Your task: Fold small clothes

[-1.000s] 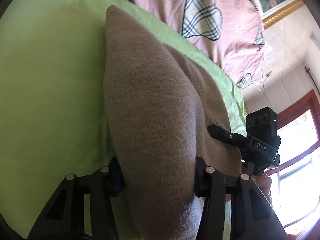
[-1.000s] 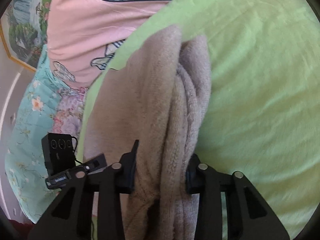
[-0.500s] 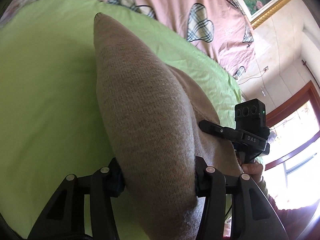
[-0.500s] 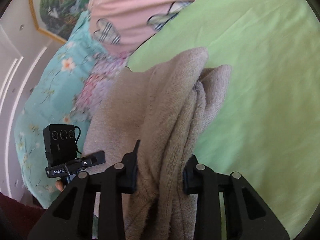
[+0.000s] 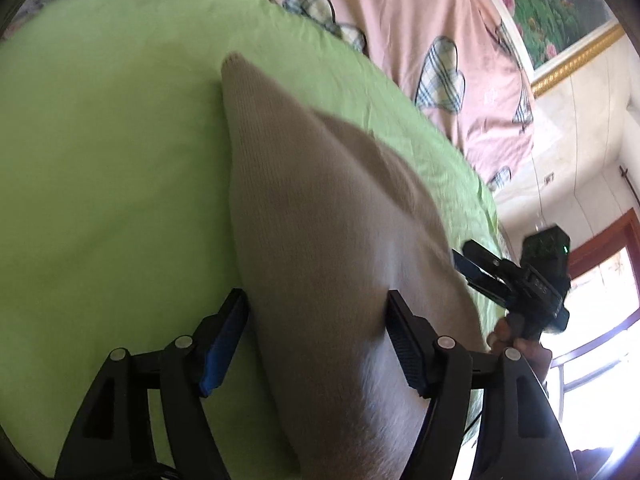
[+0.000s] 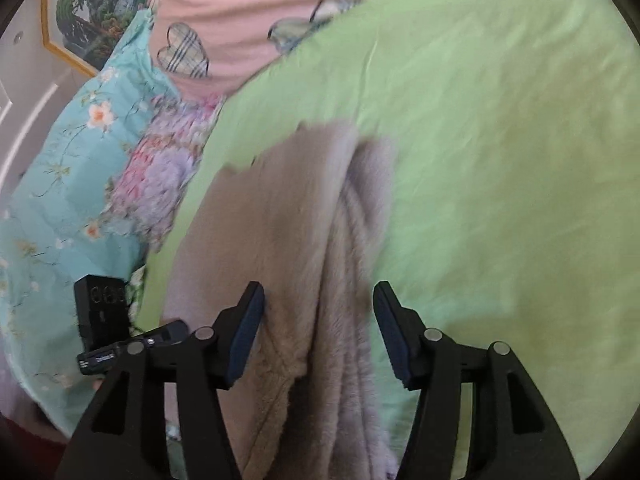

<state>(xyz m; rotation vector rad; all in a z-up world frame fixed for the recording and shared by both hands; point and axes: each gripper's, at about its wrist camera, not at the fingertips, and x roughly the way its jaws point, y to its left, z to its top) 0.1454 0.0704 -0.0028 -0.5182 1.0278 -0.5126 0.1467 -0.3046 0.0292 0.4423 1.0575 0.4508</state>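
**Holding the near edge of the folded knit**

Starting at the left gripper (image 5: 316, 296), we found its fingers (image 5: 224, 336) clamped on the taupe knit garment (image 5: 320, 220). The cloth filled the whole gap and pressed against both pads. At the right gripper (image 6: 318, 288) the fingers (image 6: 392, 336) stood apart. The bunched folds of the garment (image 6: 288, 220) lay between them, touching the left pad but seeming to clear the right one. We judged that grip let go, though blur softened the edge.

From both pairs of fingers the garment ran straight ahead, its long axis in line with them. It narrowed to a far corner that rested on the green bed cover (image 5: 100, 160). In the left view the other gripper sat just to the right, at the same near edge of the cloth. Neither hand was clearly nearer, but only the left had hold.

Beyond the green cover lay a pink quilt with plaid hearts (image 5: 400, 8), a floral turquoise quilt (image 6: 60, 160) and a framed painting (image 5: 552, 12) on the wall.

We judged the fold largely laid. The coming move turned on freeing the left fingers backward along that axis, so that the layers were not dragged.
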